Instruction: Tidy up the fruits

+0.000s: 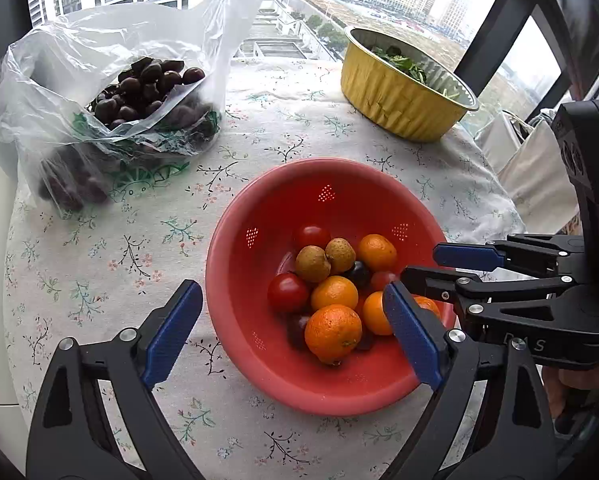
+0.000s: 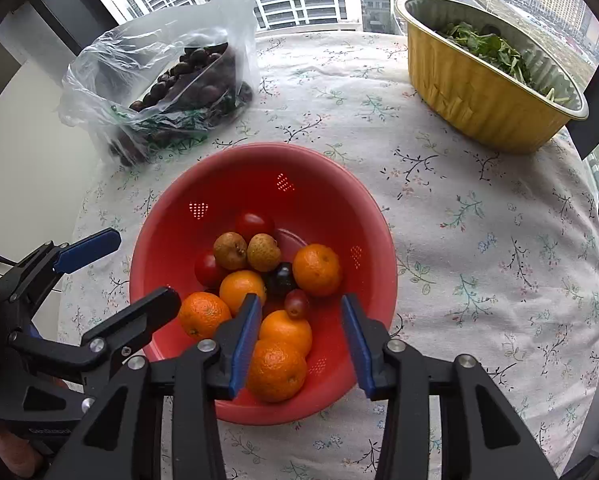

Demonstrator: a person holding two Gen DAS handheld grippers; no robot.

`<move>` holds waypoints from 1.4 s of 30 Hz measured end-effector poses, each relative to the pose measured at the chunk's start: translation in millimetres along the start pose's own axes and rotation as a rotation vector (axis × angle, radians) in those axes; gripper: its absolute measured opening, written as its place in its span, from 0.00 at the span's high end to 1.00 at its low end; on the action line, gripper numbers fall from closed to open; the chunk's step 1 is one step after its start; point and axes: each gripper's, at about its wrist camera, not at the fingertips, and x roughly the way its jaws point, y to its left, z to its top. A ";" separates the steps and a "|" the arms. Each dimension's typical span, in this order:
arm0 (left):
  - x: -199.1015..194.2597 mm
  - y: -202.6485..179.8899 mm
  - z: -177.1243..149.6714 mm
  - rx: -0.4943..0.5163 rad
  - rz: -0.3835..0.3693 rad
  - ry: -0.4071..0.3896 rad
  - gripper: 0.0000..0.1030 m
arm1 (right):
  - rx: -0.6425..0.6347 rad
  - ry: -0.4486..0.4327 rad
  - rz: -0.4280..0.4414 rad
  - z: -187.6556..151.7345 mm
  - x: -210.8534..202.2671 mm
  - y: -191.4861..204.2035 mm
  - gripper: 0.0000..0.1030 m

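The left tool (image 1: 291, 320) hangs released, its blue pads wide apart across the near rim of the red colander (image 1: 235, 264), gripping nothing. The right tool (image 2: 299, 340) is partly spread above the oranges (image 2: 275, 368), empty too. The fruit lies heaped in the colander on the counter (image 2: 479, 240); a bag (image 1: 111, 92) of dark fruit sits beyond.

Legible text scarce. Right hand-held gripper (image 1: 439, 276) body, seen from left wrist view: pale raised letters, only "S" clear, letter before it perhaps "A", rest too faint. Left hand-held gripper (image 2: 139, 268) body, seen from right wrist view, bottom left: small pale word, cut off and blurred, unreadable. Plastic bag (image 1: 99, 120): green print, smeared, no letters made out.
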 end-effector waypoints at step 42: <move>-259.9 -61.0 -133.9 -0.056 0.274 -0.209 0.00 | 0.031 -0.495 -0.245 -151.9 -244.6 85.2 0.07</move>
